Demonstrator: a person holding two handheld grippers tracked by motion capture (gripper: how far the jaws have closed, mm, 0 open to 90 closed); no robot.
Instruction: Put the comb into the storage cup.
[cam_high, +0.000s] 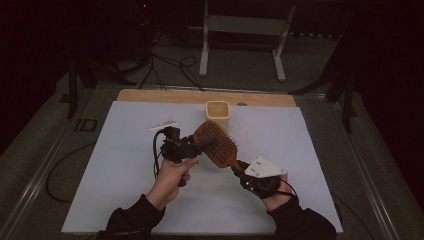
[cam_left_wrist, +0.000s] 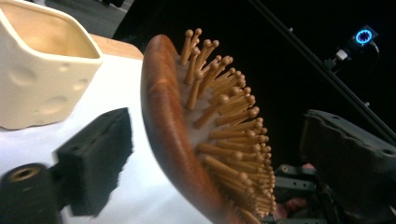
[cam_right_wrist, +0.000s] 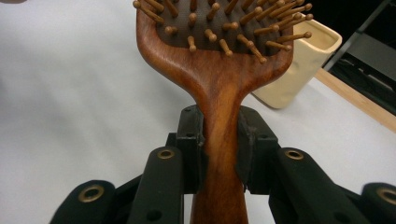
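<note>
Right gripper view, claw (cam_right_wrist: 219, 154) clamping hairbrush (cam_right_wrist: 219, 60) handle

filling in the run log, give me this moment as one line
right gripper: shut on hairbrush handle | left gripper: open around brush head, not gripping | cup: upright behind brush, apart | table

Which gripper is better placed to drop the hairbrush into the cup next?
Probably the right gripper: its jaws clamp the hairbrush by the handle. The left gripper only brackets the brush head, pads off it. The cup stands just beyond.
</note>
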